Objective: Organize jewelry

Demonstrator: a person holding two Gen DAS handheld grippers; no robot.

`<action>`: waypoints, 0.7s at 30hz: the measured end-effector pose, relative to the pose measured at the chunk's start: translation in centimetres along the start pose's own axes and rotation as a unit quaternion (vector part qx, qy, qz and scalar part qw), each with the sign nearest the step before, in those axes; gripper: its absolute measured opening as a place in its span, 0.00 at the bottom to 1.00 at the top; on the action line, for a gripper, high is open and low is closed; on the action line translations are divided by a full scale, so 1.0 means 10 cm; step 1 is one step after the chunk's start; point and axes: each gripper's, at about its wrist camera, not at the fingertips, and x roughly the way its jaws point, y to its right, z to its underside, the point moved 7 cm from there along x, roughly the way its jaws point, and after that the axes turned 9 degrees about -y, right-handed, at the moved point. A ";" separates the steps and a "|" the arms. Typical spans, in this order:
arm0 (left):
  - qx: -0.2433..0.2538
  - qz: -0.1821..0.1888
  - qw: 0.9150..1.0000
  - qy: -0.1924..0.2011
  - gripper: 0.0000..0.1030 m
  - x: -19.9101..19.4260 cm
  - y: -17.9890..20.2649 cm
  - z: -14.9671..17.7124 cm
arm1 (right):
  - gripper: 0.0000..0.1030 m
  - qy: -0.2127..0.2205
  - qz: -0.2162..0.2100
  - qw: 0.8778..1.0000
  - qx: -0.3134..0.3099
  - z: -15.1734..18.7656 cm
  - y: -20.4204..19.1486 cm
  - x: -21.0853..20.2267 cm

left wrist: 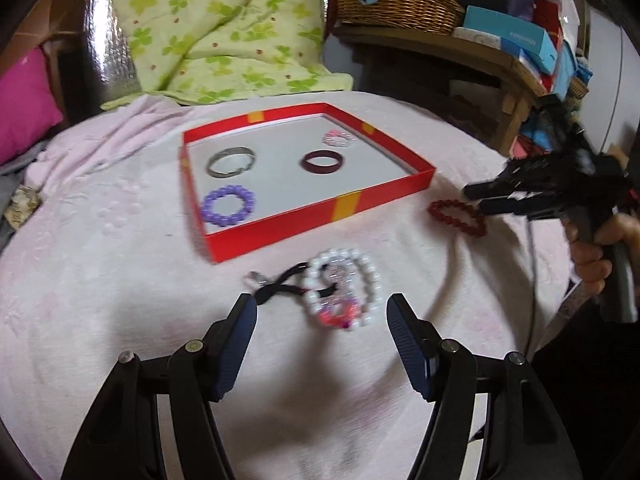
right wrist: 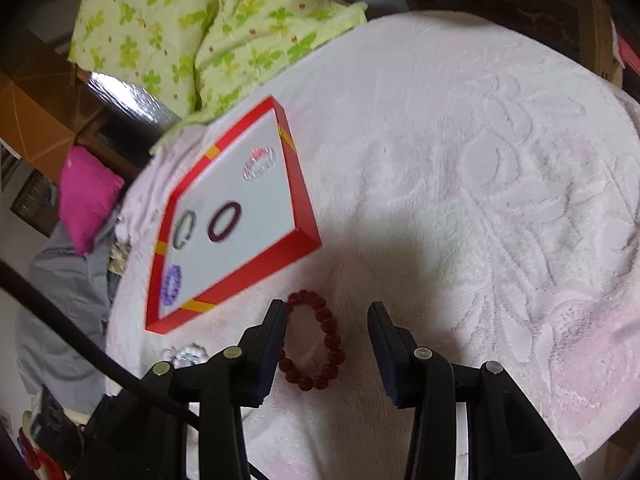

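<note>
A red tray (left wrist: 280, 222) sits on the pink blanket (left wrist: 100, 280), holding four bracelets. Just in front of it, the left gripper (left wrist: 321, 312), jaws apart, hovers over a white bead bracelet (left wrist: 344, 284). Beside the tray, the right gripper (right wrist: 327, 318), unclenched, straddles a red bead bracelet (right wrist: 320, 340).

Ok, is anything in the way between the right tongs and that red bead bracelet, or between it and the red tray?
Nothing visible. The red bead bracelet lies on the pink cloth between the open right tongs, and only bare cloth separates it from the red tray, apart from the tray's own low wall.
</note>
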 end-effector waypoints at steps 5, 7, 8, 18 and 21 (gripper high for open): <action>0.005 0.025 1.000 -0.016 0.66 0.17 0.11 -0.06 | 0.31 -0.016 0.052 0.998 -0.012 0.03 -0.01 0.15; 0.001 0.031 0.999 -0.027 0.57 0.26 0.12 -0.08 | 0.20 -0.018 0.052 0.998 -0.021 0.05 -0.07 0.17; -0.001 0.034 0.999 -0.032 0.45 0.29 0.13 -0.09 | 0.18 -0.021 0.053 0.998 -0.022 0.06 -0.08 0.19; -0.009 0.058 0.996 -0.061 0.27 0.49 0.18 -0.10 | 0.18 -0.020 0.053 0.997 -0.048 0.10 -0.25 0.20; -0.021 0.072 0.995 -0.067 0.23 0.50 0.16 -0.08 | 0.17 -0.021 0.032 0.998 -0.047 0.11 -0.28 0.17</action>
